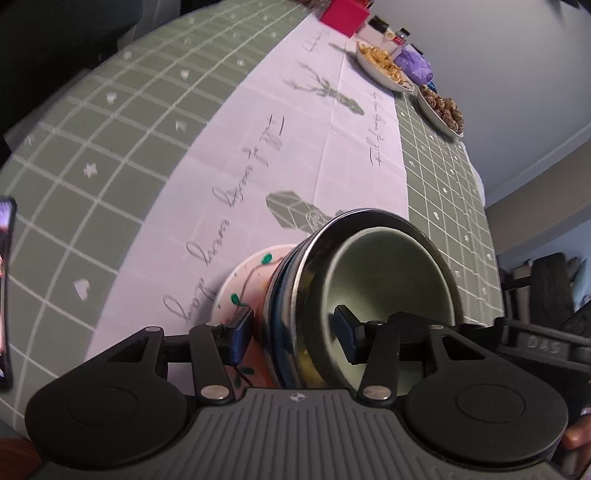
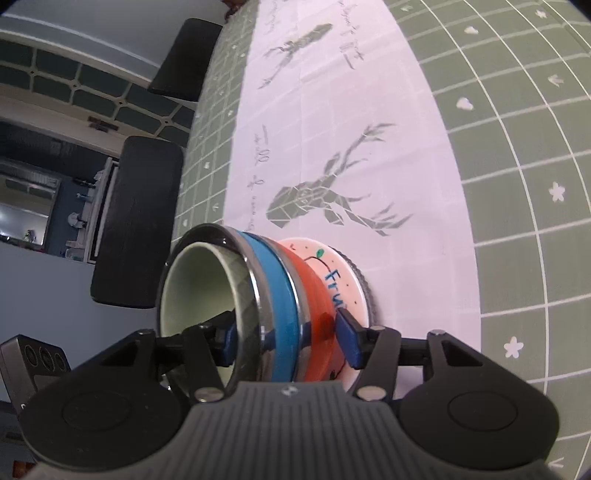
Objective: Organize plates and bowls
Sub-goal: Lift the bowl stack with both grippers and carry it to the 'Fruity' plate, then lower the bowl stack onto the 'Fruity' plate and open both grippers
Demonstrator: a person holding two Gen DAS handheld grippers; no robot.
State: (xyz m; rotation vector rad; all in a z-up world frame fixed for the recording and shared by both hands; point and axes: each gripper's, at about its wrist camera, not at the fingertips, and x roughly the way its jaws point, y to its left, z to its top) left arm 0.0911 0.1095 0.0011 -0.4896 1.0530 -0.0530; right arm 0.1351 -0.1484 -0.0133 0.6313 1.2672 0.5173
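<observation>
A stack of nested bowls stands on the white table runner: a pale green bowl (image 1: 391,273) on top, a steel-rimmed blue bowl (image 2: 275,295), an orange bowl (image 2: 316,295), and a white painted plate (image 2: 347,273) at the bottom. My left gripper (image 1: 291,336) straddles the stack's rim, one finger inside the green bowl, one outside by the plate (image 1: 243,280). My right gripper (image 2: 288,338) straddles the opposite side the same way. Both sets of jaws sit wide around the bowl walls; I cannot tell if the pads press.
The table has a green grid cloth (image 1: 110,155) with a white runner (image 1: 295,147). Two dishes of snacks (image 1: 384,66) (image 1: 441,107), a pink box (image 1: 343,16) and jars stand at the far end. Black chairs (image 2: 136,221) line the table edge.
</observation>
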